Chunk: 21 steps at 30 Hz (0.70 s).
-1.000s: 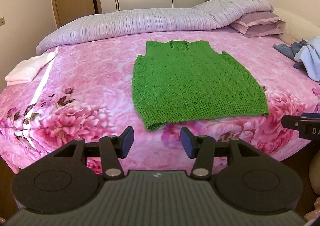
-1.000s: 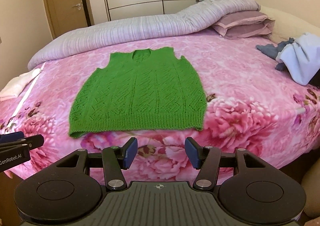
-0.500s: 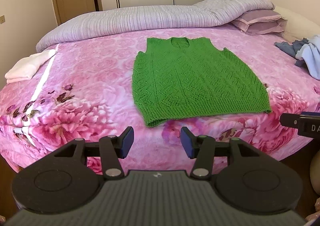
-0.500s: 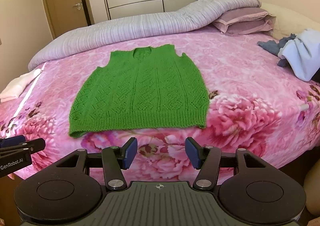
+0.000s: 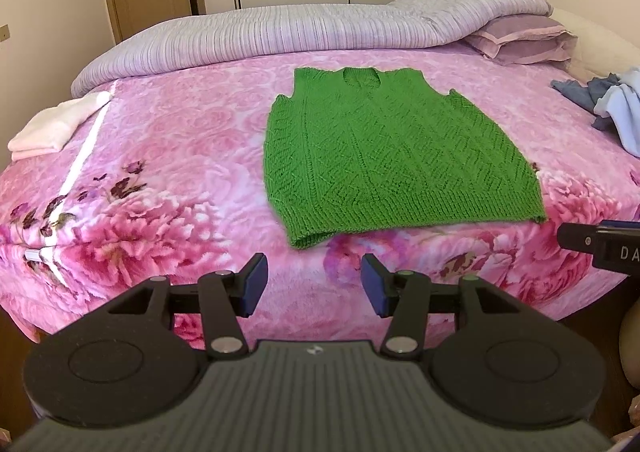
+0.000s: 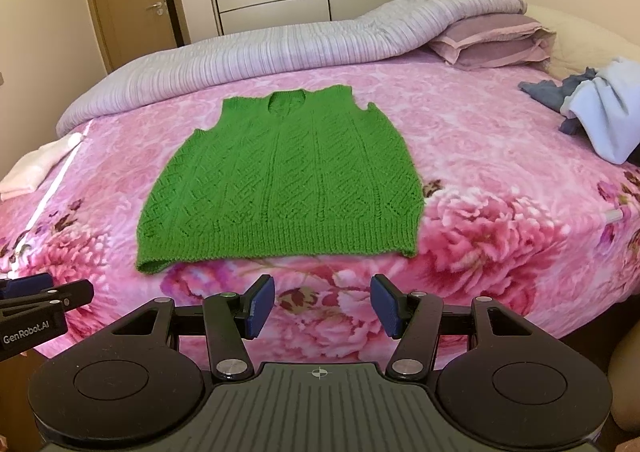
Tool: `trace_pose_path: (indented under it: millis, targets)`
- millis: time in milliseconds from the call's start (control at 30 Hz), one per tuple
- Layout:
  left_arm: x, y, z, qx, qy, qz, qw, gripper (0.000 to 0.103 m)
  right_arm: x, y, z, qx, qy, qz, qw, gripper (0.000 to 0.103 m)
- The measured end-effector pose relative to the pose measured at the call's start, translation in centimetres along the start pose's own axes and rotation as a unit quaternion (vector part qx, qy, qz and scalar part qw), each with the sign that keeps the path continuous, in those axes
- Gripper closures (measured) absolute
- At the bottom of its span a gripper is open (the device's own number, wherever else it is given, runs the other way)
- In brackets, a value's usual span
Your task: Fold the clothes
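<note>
A green knitted vest [image 5: 384, 160] lies flat on the pink floral bed [image 5: 168, 156], neck away from me, hem toward the near edge. It also shows in the right wrist view [image 6: 288, 180]. My left gripper [image 5: 314, 284] is open and empty, hovering just short of the hem's left corner. My right gripper [image 6: 322, 306] is open and empty, in front of the hem's middle, above the bed's near edge. Each gripper's tip shows at the side of the other's view.
A folded white cloth [image 5: 56, 124] lies at the bed's left edge. A heap of blue clothes [image 6: 592, 112] lies at the right. A striped lilac duvet [image 5: 304, 32] and pillows [image 5: 520, 40] run along the far side. A door and wardrobe stand behind.
Both grippers have risen and moved slightly forward toward the bed; the vest sits a little lower in both views. Both stay open. The vest has not moved.
</note>
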<state>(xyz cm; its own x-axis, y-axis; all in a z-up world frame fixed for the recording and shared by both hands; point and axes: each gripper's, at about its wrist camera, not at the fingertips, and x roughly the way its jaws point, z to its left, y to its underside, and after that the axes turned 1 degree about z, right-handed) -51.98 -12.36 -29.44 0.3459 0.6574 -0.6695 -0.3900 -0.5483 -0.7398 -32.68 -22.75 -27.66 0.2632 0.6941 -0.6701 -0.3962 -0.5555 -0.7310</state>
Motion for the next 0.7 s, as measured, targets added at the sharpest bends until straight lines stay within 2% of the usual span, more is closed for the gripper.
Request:
trace_pose_path:
  millis: [133, 233, 367, 433, 533, 700]
  targets:
    - [0.2, -0.5, 0.2, 0.0, 0.002, -0.004, 1.0, 0.055, 0.3, -0.4, 0.1, -0.009, 0.0, -0.007, 1.0, 0.046]
    - [0.8, -1.3, 0.4, 0.0, -0.008, -0.013, 0.9999, 0.055, 1.2, -1.7, -0.2, -0.025, -0.024, -0.043, 0.998, 0.046]
    - [1.8, -2.8, 1.1, 0.004, -0.028, -0.029, 0.9992, 0.052, 4.2, -5.3, -2.5, 0.007, -0.059, -0.075, 0.995, 0.046]
    - [2.5, -3.5, 1.5, 0.004, -0.038, -0.033, 0.9987, 0.051, 6.0, -7.5, -4.1, 0.026, -0.07, -0.075, 0.994, 0.046]
    - [3.8, -4.5, 2.1, 0.008, -0.045, -0.033, 0.9984, 0.051, 8.0, -10.1, -5.9, 0.019, -0.086, -0.075, 0.993, 0.046]
    - [5.5, -6.2, 3.0, 0.012, -0.041, -0.031, 0.9986, 0.051, 8.5, -12.2, -7.2, -0.015, -0.061, -0.104, 0.993, 0.046]
